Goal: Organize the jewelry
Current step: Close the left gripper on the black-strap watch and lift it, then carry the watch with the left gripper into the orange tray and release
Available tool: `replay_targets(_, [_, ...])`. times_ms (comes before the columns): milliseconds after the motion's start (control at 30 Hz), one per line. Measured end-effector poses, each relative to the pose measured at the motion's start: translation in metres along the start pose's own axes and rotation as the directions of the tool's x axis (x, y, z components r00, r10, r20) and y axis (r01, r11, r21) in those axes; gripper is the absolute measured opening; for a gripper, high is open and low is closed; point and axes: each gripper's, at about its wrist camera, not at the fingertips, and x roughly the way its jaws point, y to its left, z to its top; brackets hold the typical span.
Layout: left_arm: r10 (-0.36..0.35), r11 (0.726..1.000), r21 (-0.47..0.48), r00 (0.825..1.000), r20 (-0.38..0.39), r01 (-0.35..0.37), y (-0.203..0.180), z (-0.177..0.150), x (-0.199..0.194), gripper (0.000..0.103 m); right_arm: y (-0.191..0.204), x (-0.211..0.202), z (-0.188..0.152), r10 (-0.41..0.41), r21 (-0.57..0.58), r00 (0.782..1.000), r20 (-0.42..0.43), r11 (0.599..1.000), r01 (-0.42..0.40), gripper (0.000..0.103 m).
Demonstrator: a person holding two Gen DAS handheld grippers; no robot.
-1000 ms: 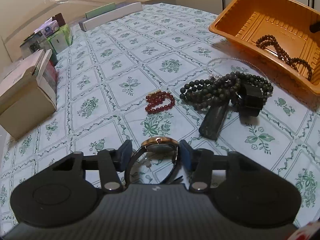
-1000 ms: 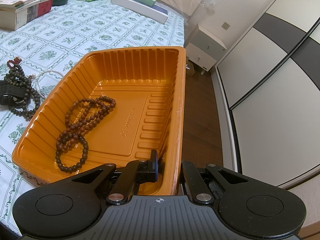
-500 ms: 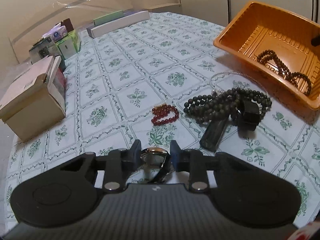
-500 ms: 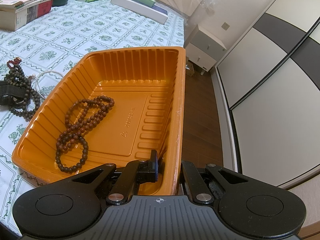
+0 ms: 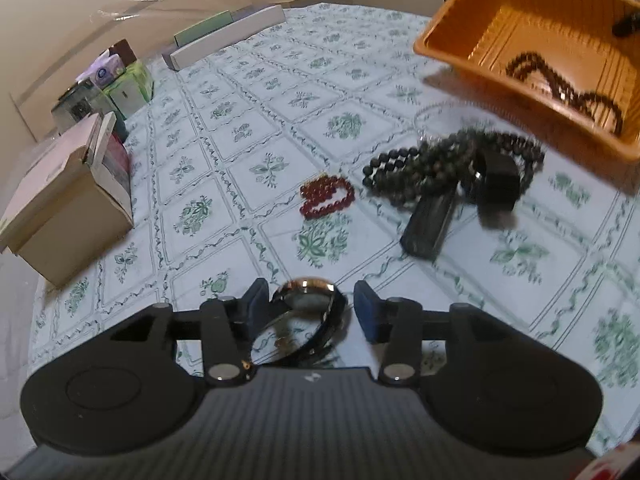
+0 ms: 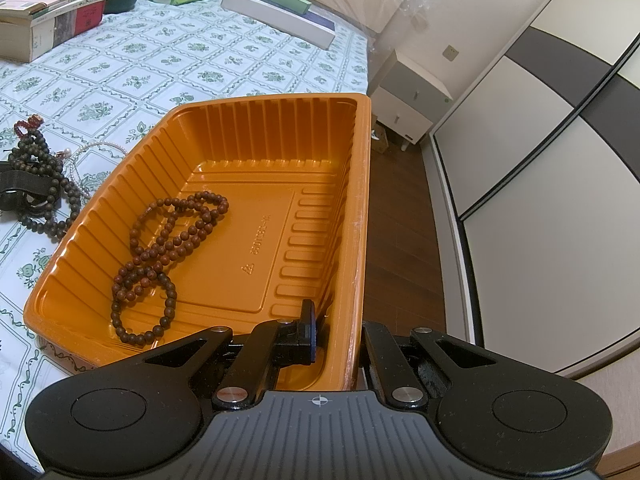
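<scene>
The left gripper [image 5: 307, 304] is standing spread around the watch [image 5: 308, 318], its jaws having just been opening, pads clear. At twelve o'clock the red bracelet [image 5: 326, 200] is waiting; at one o'clock, dark beads [image 5: 448, 164]. The right gripper [image 6: 336, 332] is pinching the orange tray [image 6: 360, 184] wall — only brown beads [image 6: 168, 256] are lying inside.

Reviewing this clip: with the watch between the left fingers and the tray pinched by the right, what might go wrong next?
1. The left gripper has just been opening; the black-strapped, gold-rimmed wristwatch sits between its fingers with a gap on the right side, so it may slip.
2. The right gripper pinches one wall of the orange ribbed plastic tray, which overhangs the table edge; a tug might tip it and spill the brown bead strand.
</scene>
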Motion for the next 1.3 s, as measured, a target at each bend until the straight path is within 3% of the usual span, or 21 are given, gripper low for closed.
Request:
replay_targets(100, [-0.006,1.000,-0.015,1.000,-0.004,0.006,0.005,-0.003,0.002,0.042,0.000,0.000,0.000,0.001,0.001,1.000,-0.001,1.000,-0.001,0.004])
replay_targets(133, [-0.008,1.000,-0.020,1.000,-0.007,0.008,0.006,-0.003,0.002,0.038,0.000,0.000,0.000,0.001,0.001,1.000,-0.001,1.000,-0.001,0.004])
replay_targets(200, [-0.028,0.999,-0.037,0.999,-0.017,0.028,0.009,-0.002,0.003,0.018,0.000,0.000,0.000,0.001,0.000,1.000,-0.001,1.000,-0.001,0.004])
replay_targets(233, [-0.029,0.998,-0.050,0.999,-0.020,0.028,0.011,-0.002,0.004,0.016,0.000,0.000,0.000,0.000,0.000,1.000,0.000,1.000,0.000,0.004])
replay_targets(733, [0.026,0.996,-0.090,0.994,0.105,-0.016,0.013,0.017,-0.026,0.014,0.000,0.000,0.000,0.000,0.001,1.000,0.000,1.000,0.000,0.004])
replay_targets(967, [-0.028,0.998,-0.057,0.988,0.153,0.037,-0.008,0.043,-0.039,0.014,0.000,0.000,0.000,0.001,0.003,1.000,0.002,1.000,-0.001,0.004])
replay_targets(1133, [-0.138,0.990,-0.005,0.964,0.225,0.143,-0.047,0.074,-0.046,0.014,0.000,0.001,0.000,0.002,0.005,1.000,0.002,1.000,-0.002,0.004])
replay_targets(1300, [-0.265,0.964,0.083,0.922,0.282,0.251,-0.102,0.109,-0.047,0.014,0.001,0.000,0.000,0.001,0.004,1.000,0.003,1.000,-0.001,0.004])
